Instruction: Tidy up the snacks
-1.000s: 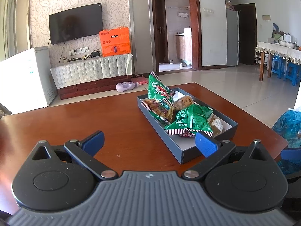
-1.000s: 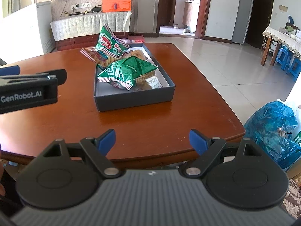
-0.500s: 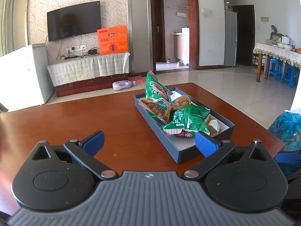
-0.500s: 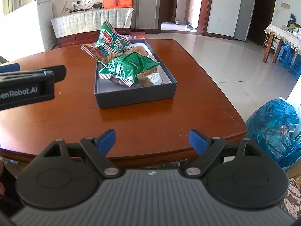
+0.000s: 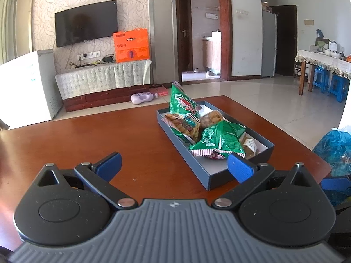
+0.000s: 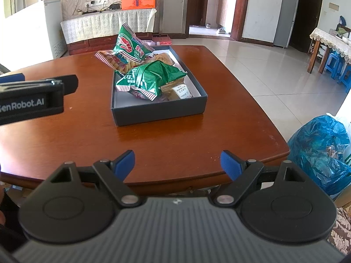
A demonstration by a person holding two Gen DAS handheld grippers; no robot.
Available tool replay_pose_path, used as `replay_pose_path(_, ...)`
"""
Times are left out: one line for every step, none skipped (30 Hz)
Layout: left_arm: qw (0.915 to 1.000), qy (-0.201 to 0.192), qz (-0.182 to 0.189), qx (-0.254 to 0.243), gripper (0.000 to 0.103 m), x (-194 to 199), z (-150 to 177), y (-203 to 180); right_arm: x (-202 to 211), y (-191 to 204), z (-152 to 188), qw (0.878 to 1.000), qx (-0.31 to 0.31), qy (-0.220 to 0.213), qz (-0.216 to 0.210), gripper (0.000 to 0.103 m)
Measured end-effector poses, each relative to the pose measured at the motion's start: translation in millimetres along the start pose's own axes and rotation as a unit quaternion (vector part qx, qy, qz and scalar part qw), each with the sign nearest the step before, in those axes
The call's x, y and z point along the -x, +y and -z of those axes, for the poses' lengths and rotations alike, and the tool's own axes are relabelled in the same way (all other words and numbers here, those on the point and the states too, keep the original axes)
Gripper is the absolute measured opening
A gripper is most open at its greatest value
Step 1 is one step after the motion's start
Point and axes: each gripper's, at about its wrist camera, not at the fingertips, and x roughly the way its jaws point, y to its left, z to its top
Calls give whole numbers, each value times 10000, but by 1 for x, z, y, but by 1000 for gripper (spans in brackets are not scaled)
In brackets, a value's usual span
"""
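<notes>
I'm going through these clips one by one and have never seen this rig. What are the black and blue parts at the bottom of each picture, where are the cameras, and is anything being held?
There is no robot arm here. A person holds a two-finger tool in each hand, and a wide-angle camera on each tool looks forward along its fingers. One picture is from the left tool, the other from the right tool; the blue tips are the finger pads. Both tools are open and hold nothing. The left tool's side also shows at the left edge of the right view.

On the wooden table sits a shallow dark box holding snacks: two green packets, one propped up behind the other, plus a few smaller wrapped items underneath. A blue plastic bag sits beyond the table's right edge.
</notes>
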Motion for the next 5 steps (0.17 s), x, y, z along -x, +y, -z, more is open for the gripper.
replay_pose_path(10000, -29, -37, 7, 103, 1, 0, 0, 0, 0, 0, 10000, 5, -3, -3, 87)
replay_pose_path(10000, -68, -24, 28, 103, 2, 0, 1, 0, 0, 0, 10000, 9, -4, -1, 87)
replay_pose_path(10000, -75, 3, 57, 103, 2, 0, 2, 0, 0, 0, 10000, 12, -5, -2, 87)
replay_pose_path(9999, -77, 30, 83, 103, 3, -1, 2, 0, 0, 0, 10000, 10, -5, -5, 87)
replay_pose_path(9999, -75, 73, 94, 103, 3, -1, 3, 0, 0, 0, 10000, 7, -5, -7, 87)
